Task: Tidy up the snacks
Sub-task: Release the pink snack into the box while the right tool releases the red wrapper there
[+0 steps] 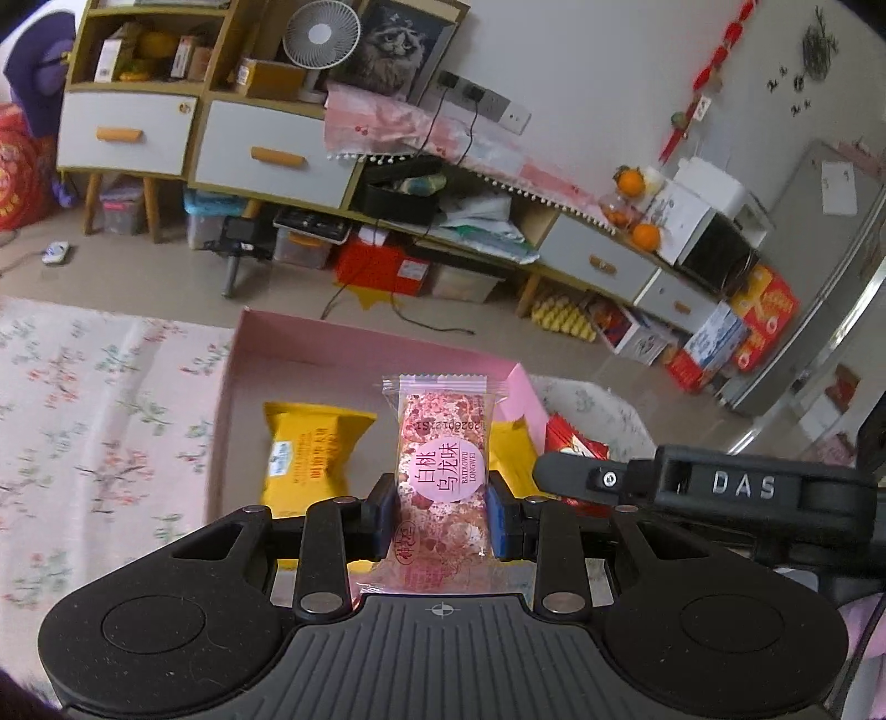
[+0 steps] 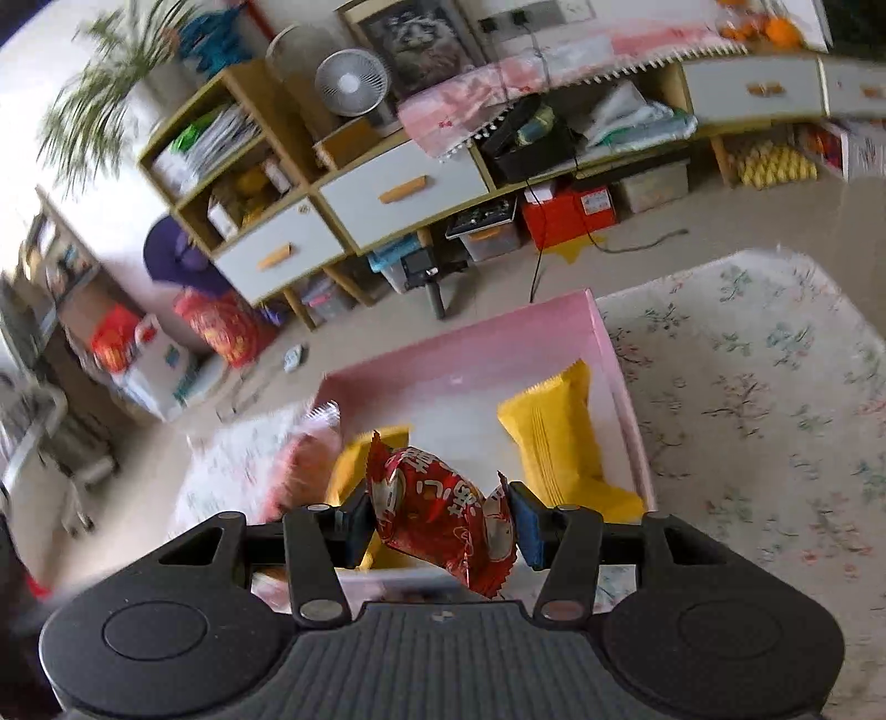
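Observation:
My left gripper [image 1: 442,512] is shut on a pink wrapped snack bar [image 1: 443,476], held upright over the near edge of a pink open box [image 1: 310,343]. Inside the box lie yellow snack packets [image 1: 310,459]. The other gripper's black body [image 1: 709,487] reaches in from the right, with a red packet [image 1: 576,443] partly hidden behind it. In the right wrist view my right gripper [image 2: 440,526] is shut on a red snack packet [image 2: 437,515] above the same pink box [image 2: 476,343], where yellow packets [image 2: 559,443] rest. The pink snack [image 2: 310,448] shows blurred at the left.
The box sits on a floral tablecloth [image 1: 99,410] [image 2: 747,387]. Beyond the table's far edge is tiled floor, a long low cabinet [image 1: 266,149] with drawers, a fan [image 1: 321,33], storage bins and cartons underneath, and oranges [image 1: 645,235] at the right.

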Motion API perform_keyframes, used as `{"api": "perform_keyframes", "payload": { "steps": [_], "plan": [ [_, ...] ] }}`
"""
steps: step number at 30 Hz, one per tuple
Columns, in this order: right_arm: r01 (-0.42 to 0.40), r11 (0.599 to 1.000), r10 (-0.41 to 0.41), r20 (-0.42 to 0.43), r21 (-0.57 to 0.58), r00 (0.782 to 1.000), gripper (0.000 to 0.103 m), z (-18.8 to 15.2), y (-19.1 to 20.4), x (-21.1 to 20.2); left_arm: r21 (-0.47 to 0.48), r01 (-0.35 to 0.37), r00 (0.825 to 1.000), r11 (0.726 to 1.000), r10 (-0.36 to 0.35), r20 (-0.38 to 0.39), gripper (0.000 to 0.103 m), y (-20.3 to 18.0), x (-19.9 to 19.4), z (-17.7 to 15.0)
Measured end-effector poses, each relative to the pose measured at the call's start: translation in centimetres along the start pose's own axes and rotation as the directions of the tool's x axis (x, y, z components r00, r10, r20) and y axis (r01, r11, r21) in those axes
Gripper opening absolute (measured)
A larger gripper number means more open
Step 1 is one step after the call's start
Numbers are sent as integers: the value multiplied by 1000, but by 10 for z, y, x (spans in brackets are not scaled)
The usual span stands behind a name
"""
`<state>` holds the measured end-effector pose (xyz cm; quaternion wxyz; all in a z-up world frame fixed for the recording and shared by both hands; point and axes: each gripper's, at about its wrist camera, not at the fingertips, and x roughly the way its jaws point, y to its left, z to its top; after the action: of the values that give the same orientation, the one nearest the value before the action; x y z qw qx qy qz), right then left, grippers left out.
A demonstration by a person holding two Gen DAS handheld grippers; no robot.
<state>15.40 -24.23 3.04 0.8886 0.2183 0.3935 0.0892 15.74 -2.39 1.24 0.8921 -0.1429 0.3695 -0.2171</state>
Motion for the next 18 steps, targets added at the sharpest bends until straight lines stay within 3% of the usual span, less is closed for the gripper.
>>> {"api": "perform_keyframes", "payload": {
  "steps": [3, 5, 10, 18],
  "plan": [
    [-33, 998, 33, 9, 45, 999, 33, -2, -14, 10, 12, -13, 1000, 1000, 14, -13, 30, 4, 17, -3],
    [-9, 997, 10, -15, 75, 1000, 34, -2, -22, 20, 14, -15, 1000, 1000, 15, -11, 30, 8, 25, -4],
    [-26, 988, 30, -24, 154, 999, 34, -1, -35, 32, -38, -10, 1000, 999, 10, 2, 30, 20, 39, -2],
    [-60, 985, 62, -7, 164, 998, 37, 5, -34, 33, -60, -12, 1000, 998, 11, -11, 30, 23, 60, -4]
  ]
}}
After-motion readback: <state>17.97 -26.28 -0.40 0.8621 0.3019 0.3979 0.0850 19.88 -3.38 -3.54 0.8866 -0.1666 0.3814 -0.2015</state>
